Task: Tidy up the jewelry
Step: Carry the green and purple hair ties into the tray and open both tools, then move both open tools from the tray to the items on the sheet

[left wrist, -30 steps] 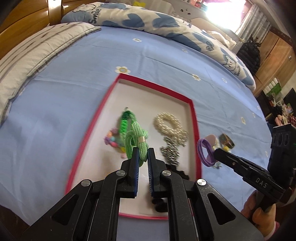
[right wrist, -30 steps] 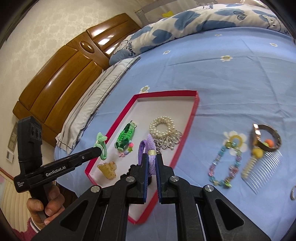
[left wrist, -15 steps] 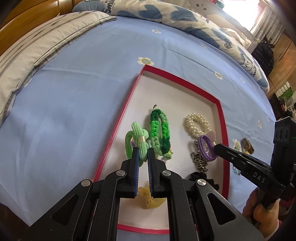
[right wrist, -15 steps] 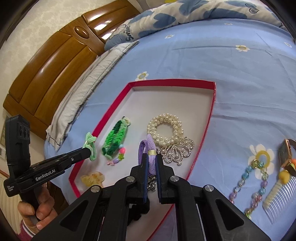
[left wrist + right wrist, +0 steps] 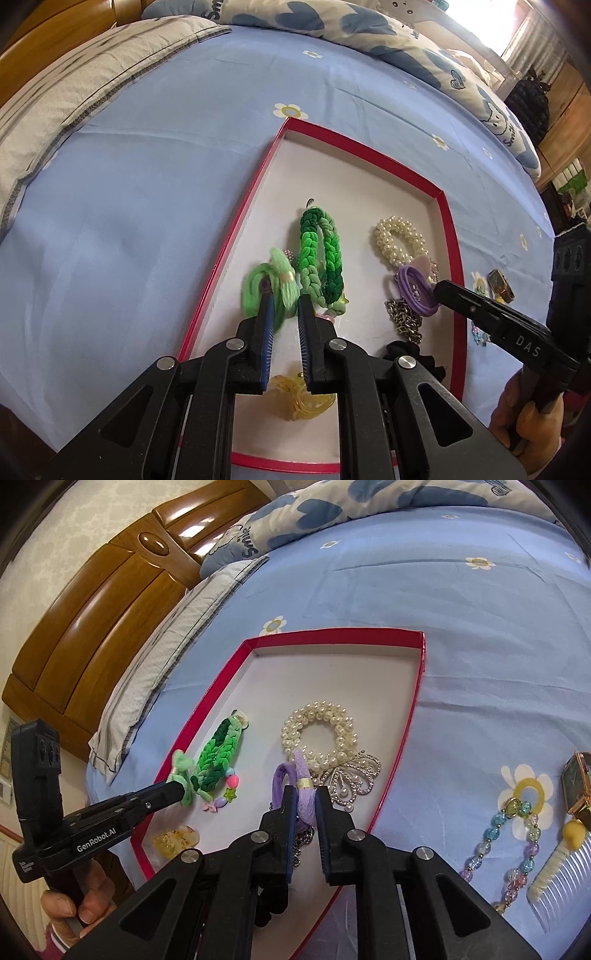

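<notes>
A red-rimmed white tray (image 5: 236, 221) (image 5: 417, 701) lies on the blue bedsheet. My left gripper (image 5: 283, 301) (image 5: 177, 788) has its jaws slightly parted around a light green hair tie (image 5: 275, 284) (image 5: 181, 771), low over the tray's left side. My right gripper (image 5: 304, 794) (image 5: 437, 290) likewise has its jaws parted a little around a purple hair tie (image 5: 295, 786) (image 5: 415, 288), low over the tray near the pearl scrunchie (image 5: 319, 738) (image 5: 400, 242). A braided green band (image 5: 319, 266) (image 5: 218, 753) lies between them.
In the tray lie a butterfly clip (image 5: 352, 777), a bead bracelet (image 5: 223, 794), a yellow claw clip (image 5: 304, 400) (image 5: 175, 843), a chain (image 5: 404, 321) and a black scrunchie (image 5: 413, 354). On the sheet to the right lie a beaded bracelet (image 5: 517, 834), a watch (image 5: 578, 782) and a comb (image 5: 557, 878). Pillows and a headboard are behind.
Both grippers came down toward the tray with their hair ties. Both pairs of jaws have parted slightly from their tight grip.
</notes>
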Available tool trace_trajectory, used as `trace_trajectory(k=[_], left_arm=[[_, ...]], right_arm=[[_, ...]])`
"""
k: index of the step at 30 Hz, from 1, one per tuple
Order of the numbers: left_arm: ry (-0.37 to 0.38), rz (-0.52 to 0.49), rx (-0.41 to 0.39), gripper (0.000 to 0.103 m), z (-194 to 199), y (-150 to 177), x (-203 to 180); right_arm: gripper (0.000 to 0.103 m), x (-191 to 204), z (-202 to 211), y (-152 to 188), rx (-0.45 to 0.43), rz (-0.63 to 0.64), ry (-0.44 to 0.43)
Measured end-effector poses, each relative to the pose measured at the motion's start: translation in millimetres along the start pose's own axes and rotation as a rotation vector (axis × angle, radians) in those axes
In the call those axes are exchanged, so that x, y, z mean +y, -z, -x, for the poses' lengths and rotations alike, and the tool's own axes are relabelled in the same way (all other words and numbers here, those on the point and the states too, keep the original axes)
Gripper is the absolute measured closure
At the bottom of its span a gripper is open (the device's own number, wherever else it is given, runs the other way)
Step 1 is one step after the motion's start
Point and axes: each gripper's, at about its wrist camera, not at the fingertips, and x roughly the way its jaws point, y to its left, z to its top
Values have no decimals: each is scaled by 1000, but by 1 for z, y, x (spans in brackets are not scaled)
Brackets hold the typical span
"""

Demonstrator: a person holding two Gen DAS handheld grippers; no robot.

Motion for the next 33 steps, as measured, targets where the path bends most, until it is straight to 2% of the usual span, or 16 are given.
trace_trajectory(k=[6,8,15,18,20,24,26,33], left_arm=[[3,5,-7,84,5,1,0],[4,7,-10,82,7,1,-1],[26,7,-38,81,23,1,-9],[46,8,-51,73,31,3,-16],[59,-5,-56,73,35,6,-23],[86,-22,-53,73,38,12,-37],[96,-27,-49,73,39,16,-42],[138,-56,-17,73,37,32,-67]], right_arm=[[87,1,9,0,-18,-5,-7],[79,3,12,0,-25,-5,-9],[77,4,30,1,-58,-14,-18],[70,1,44,6,-81,-29,-12],[68,-2,54,10,-99,-36,-8],[65,-12,74,23,-119,-57,12],[59,-20,84,30,-129,-70,30],[57,-57,122,57,-172,-165,80]])
